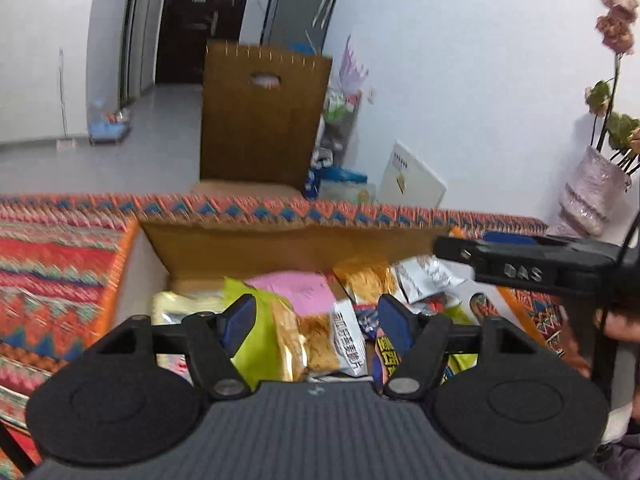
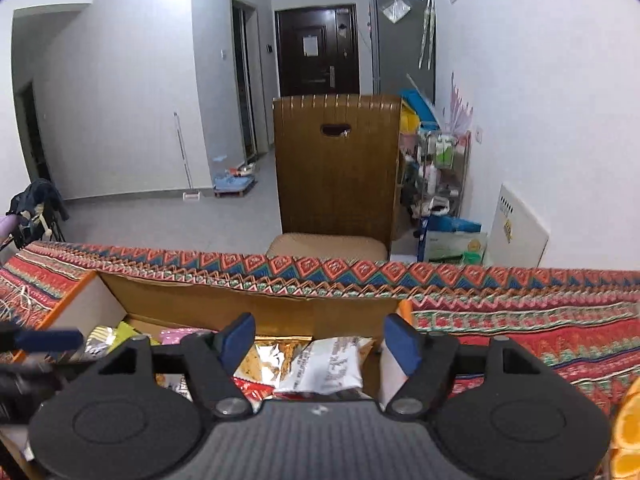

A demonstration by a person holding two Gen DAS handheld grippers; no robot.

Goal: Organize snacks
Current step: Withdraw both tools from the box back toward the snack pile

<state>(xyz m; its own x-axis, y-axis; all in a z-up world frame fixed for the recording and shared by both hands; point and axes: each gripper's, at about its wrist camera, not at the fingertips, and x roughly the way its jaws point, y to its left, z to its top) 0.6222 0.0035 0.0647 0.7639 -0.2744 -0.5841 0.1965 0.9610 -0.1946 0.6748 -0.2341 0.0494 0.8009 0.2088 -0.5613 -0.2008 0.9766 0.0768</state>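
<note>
An open cardboard box (image 1: 280, 246) sits on a patterned tablecloth (image 1: 52, 264) and holds several snack packets. My left gripper (image 1: 316, 320) hovers open over the box, above a green packet (image 1: 262, 344), a gold packet (image 1: 316, 344) and a pink packet (image 1: 304, 290). My right gripper (image 2: 318, 340) is open above the box's right end (image 2: 280, 310), over a white packet (image 2: 332, 368) and a gold packet (image 2: 272, 356). The right gripper's body also shows in the left wrist view (image 1: 532, 266). Neither gripper holds anything.
A wooden chair (image 2: 338, 176) stands behind the table. A vase of flowers (image 1: 592, 192) stands at the table's right. A cluttered rack (image 2: 440, 168) and a white board (image 2: 516, 228) stand by the wall. An orange-slice print (image 2: 628, 432) shows at the right edge.
</note>
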